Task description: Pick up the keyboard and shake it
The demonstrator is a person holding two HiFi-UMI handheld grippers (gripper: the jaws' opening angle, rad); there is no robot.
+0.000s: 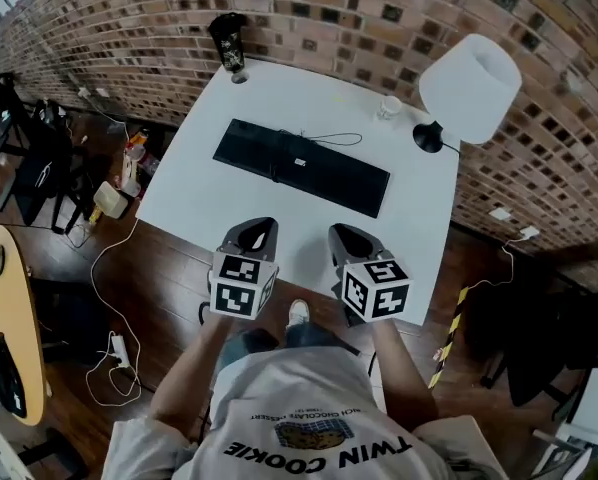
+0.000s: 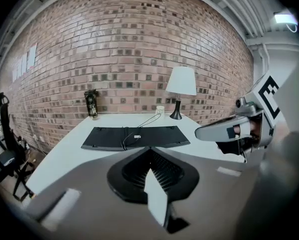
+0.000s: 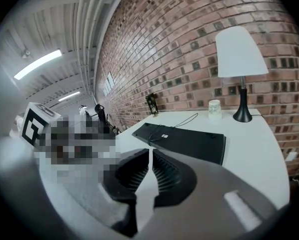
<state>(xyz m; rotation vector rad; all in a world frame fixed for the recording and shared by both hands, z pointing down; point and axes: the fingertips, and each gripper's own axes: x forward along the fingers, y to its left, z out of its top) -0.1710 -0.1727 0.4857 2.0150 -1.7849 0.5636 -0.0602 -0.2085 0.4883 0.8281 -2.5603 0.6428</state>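
Right gripper point(image 3: 151, 153) jaws together, empty; keyboard point(image 3: 182, 140) flat on table point(image 3: 252, 146) ahead

L hand-held gripper point(image 1: 258, 230) & R hand-held gripper point(image 1: 348, 236) side by side, jaws together on both

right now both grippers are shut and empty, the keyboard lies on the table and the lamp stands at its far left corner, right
Not quite: the head view shows the lamp at the far right corner of the table. The rest holds: left gripper and right gripper are shut and empty, and the keyboard lies on the table.
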